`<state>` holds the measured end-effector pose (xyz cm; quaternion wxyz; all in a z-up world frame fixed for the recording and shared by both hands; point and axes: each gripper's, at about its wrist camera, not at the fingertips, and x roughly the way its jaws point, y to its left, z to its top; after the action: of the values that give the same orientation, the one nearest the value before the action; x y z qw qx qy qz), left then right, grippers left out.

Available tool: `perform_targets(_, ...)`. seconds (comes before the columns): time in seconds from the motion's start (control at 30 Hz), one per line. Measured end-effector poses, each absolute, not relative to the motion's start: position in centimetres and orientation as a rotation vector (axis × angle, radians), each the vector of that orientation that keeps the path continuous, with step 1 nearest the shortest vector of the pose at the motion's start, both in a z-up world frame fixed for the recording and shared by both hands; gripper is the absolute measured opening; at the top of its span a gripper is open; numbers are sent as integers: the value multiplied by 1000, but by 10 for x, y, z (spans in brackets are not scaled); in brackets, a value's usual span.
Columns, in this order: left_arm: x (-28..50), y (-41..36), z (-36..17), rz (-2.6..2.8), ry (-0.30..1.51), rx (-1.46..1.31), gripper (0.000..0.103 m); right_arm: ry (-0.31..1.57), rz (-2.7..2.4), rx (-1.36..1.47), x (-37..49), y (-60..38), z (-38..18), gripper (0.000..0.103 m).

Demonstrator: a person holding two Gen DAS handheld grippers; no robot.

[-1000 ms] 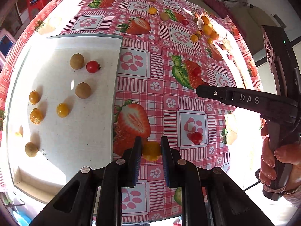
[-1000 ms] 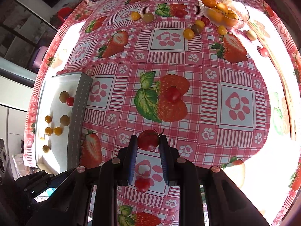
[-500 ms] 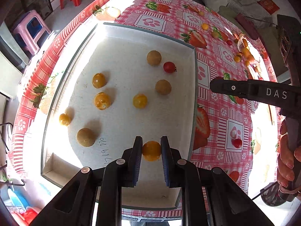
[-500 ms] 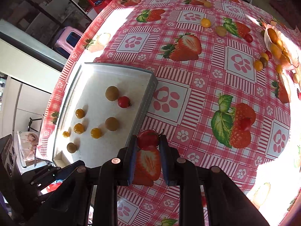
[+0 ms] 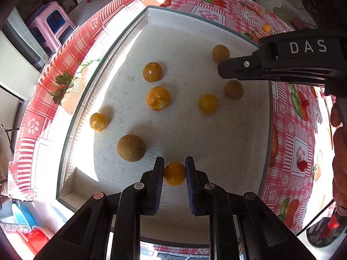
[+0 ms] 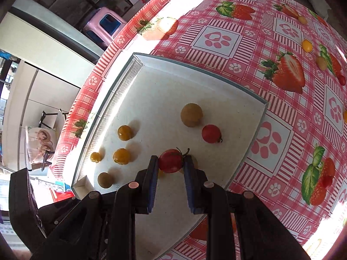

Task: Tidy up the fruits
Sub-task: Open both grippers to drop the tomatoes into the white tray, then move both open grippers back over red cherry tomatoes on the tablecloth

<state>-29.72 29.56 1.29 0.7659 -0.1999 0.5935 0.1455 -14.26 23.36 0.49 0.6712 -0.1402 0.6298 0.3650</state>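
Both grippers over the white tray [image 5: 151, 15]: left fingers [image 5: 157, 173] pinching a yellow tomato [image 5: 174, 173], right fingers [image 6: 153, 171] a red tomato [image 6: 170, 160]

Left gripper [image 5: 174, 173], clamped on yellow cherry tomato [image 5: 174, 173], moved from over strawberry-print tablecloth [image 5: 288, 130] to over white tray [image 5: 216, 140], now above tray's near part, just right of brown round fruit [image 5: 131, 148].

Right gripper [image 6: 170, 162], clamped on red tomato [image 6: 170, 160], moved left from over tablecloth [image 6: 282, 119] to over tray [image 6: 156, 91]; now above tray's near-right area, near small red cherry tomato [image 6: 211, 133].

In left wrist view, right gripper [image 5: 225, 70] now over tray's far-right part, hiding red cherry tomato there.
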Motion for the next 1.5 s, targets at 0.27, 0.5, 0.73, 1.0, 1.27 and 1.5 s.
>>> perform_targets(0.27, -298, 295, 8, 327, 1297, -422, 21, 1444, 820, -383, -138, 256, -18, 26)
perform_targets(0.5, -296, 294, 10, 328, 1300, -409, 22, 1446, 808, -409, -139, 263, -28, 26)
perform_targets(0.73, -289, 288, 12, 331, 1320, -369, 22, 1448, 810, -398, -138, 266, -30, 26)
perform_targets(1.0, -284, 278, 22, 362, 1291, -286, 76, 1459, 833, -369, -132, 258, -26, 53)
perform_targets(1.27, -273, 263, 27, 318, 1313, -224, 76, 1420, 870, -232, -121, 239, 8, 80)
perform_targets(1.5, -255, 231, 44, 244, 1301, -133, 76, 1370, 803, -112, -109, 189, 41, 80)
